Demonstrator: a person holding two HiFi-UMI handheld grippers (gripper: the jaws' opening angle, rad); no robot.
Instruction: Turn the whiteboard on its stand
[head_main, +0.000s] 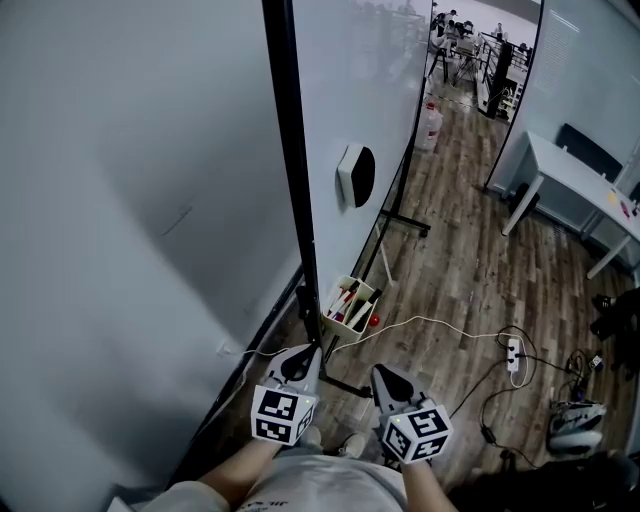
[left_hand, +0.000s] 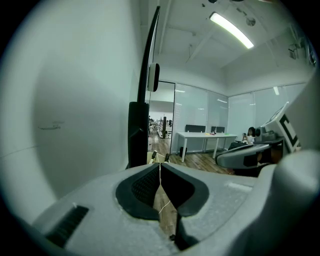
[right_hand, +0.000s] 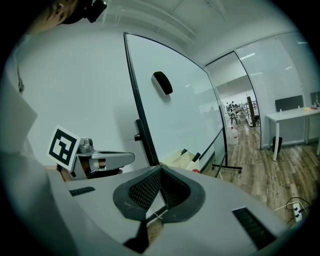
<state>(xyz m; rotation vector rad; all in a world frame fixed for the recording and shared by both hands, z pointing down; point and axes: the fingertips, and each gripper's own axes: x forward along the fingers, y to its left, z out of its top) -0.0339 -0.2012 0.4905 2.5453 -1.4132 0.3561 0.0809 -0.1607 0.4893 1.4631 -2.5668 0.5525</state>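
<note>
Item: whiteboard (head_main: 330, 100), upright on its stand, seen nearly edge-on. Its black frame edge (head_main: 290, 150) stands nearest, just ahead of both grippers. An eraser (head_main: 355, 175) is stuck to the face.

Left gripper (head_main: 298, 358): fingers (left_hand: 150, 187) pressed together, nothing between them, tip near the foot of the frame edge.

Right gripper (head_main: 385, 378): fingers (right_hand: 147, 189) likewise closed and empty, held just beside the left one and clear of the board.

Step judged in hand: approach, board not yet touched.

Handling notes, as judgement:
- The frame edge is best taken rather than the face, so that no marks are left.
- The fingers would have to be opened first, or a push given with them closed.
- A slow, even turn is advised.
- The marker box (head_main: 350, 303) and floor cable (head_main: 440, 322) by the stand are to be kept clear.
</note>
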